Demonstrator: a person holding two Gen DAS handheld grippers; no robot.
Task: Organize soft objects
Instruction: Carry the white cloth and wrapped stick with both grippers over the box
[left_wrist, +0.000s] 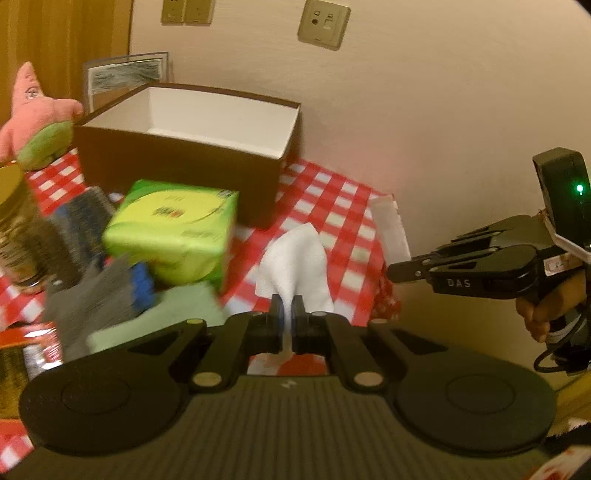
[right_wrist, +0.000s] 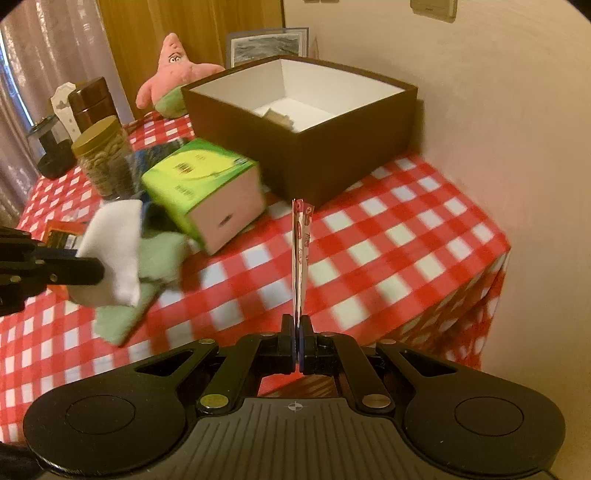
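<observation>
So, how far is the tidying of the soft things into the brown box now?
Early stage. The brown box holds only a small item at its bottom. In hand: the left gripper is shut on a white cloth, and the right gripper is shut on a thin red-and-white packet. Left on the table: the green cloth, the pink plush toy and the dark fabric.

I am reading only "DAS" in pale letters on the side of my right gripper (left_wrist: 397, 272); the print on the green box (left_wrist: 173, 230) is blurring out.
</observation>
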